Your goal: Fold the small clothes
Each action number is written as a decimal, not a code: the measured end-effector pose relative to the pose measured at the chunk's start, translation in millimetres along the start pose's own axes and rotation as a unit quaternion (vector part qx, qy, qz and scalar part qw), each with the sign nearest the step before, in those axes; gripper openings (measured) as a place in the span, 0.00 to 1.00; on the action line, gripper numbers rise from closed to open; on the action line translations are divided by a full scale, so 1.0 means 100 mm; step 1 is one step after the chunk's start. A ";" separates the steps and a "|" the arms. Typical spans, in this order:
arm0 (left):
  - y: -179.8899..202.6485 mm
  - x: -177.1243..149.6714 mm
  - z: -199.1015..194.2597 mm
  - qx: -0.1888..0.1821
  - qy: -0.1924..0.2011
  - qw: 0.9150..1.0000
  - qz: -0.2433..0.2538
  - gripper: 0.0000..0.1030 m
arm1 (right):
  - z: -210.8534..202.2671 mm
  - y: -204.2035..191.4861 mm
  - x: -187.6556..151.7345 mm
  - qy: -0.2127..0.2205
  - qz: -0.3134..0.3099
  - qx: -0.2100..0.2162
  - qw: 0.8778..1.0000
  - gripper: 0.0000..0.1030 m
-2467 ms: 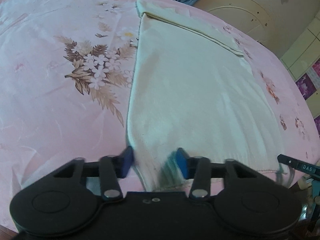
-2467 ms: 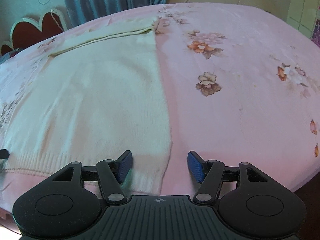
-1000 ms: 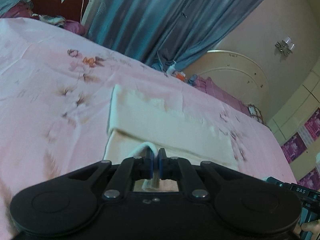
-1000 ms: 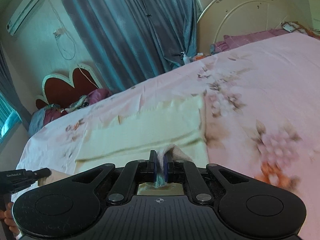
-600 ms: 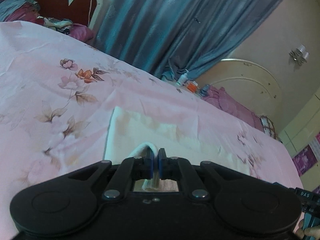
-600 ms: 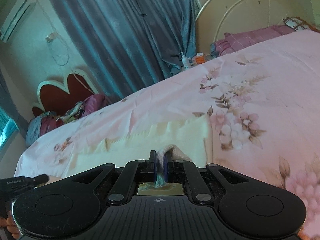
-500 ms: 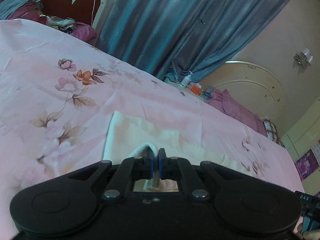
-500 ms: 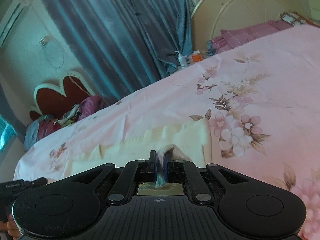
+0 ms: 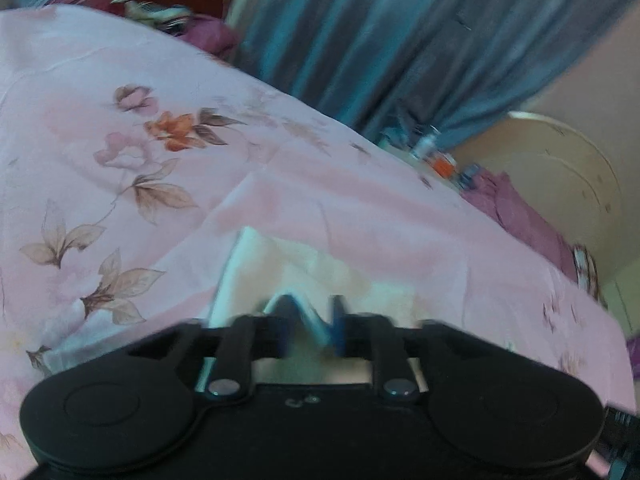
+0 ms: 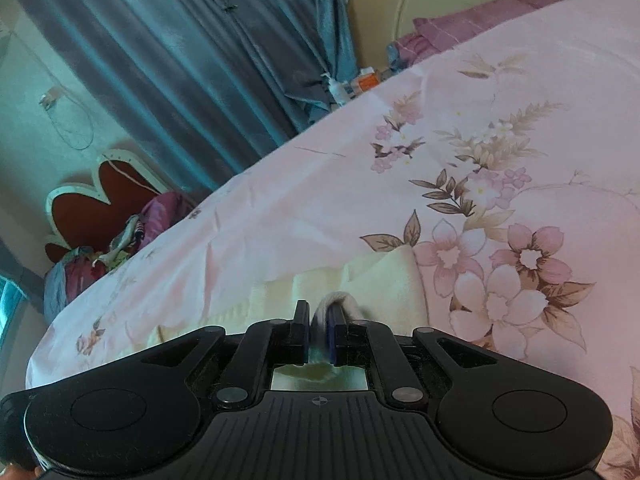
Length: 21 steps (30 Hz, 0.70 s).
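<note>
**Hem carried to the far edge**

My right gripper pinches the cream garment, which lies straight ahead on the pink bedsheet. My left gripper, blurred, has parted fingers, cloth between them.

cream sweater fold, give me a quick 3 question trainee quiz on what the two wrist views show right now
1. True or false: the right gripper pinches a fold of the cream sweater.
2. How do the left gripper jaws stand? A) pressed shut B) parted, though blurred C) out of view
3. Fill in: the sweater lies on a pink ____ bedsheet.

Key: 1 true; 2 B; 3 floral
</note>
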<state>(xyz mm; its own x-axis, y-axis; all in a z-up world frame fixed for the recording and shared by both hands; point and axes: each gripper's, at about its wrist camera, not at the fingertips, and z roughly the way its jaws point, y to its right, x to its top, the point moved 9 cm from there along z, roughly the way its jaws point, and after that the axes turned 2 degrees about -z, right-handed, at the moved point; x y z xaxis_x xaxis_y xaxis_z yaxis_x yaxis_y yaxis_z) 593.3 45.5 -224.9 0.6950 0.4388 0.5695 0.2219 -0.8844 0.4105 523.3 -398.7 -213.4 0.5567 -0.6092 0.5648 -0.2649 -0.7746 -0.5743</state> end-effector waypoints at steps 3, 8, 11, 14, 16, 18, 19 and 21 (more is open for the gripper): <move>0.00 0.10 -0.04 0.000 0.018 1.000 0.001 0.39 | -0.05 0.00 0.12 0.034 -0.004 -0.006 0.999 0.74; 0.00 0.09 -0.11 0.002 0.018 1.000 0.019 0.39 | -0.11 -0.05 0.20 0.049 -0.048 -0.010 0.998 0.74; -0.02 0.08 -0.19 0.002 0.030 0.999 0.031 0.47 | -0.05 -0.11 0.12 0.038 -0.099 -0.023 0.994 0.66; -0.01 0.01 -0.16 0.011 0.022 0.998 0.065 0.50 | 0.08 -0.11 0.01 0.017 -0.127 -0.036 0.991 0.49; 0.01 -0.05 -0.08 0.012 0.010 0.997 0.081 0.50 | 0.17 -0.07 -0.04 0.009 -0.129 -0.046 0.991 0.49; 0.03 -0.09 -0.01 0.017 0.008 0.995 0.095 0.49 | 0.23 -0.04 -0.08 0.003 -0.135 -0.049 0.990 0.49; 0.05 -0.10 0.04 0.019 0.009 0.994 0.103 0.49 | 0.25 -0.04 -0.11 0.001 -0.142 -0.048 0.989 0.49; 0.08 -0.13 0.13 0.023 0.008 0.992 0.120 0.43 | 0.28 -0.06 -0.14 -0.003 -0.158 -0.047 0.986 0.34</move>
<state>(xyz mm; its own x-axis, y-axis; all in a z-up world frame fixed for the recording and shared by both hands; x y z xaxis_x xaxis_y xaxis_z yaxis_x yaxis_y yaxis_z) 595.1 30.6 -237.7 0.7208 0.2160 0.6586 0.0819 -0.9701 0.2285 539.2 -380.5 -234.2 0.6274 -0.3338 0.7035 -0.1491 -0.9382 -0.3122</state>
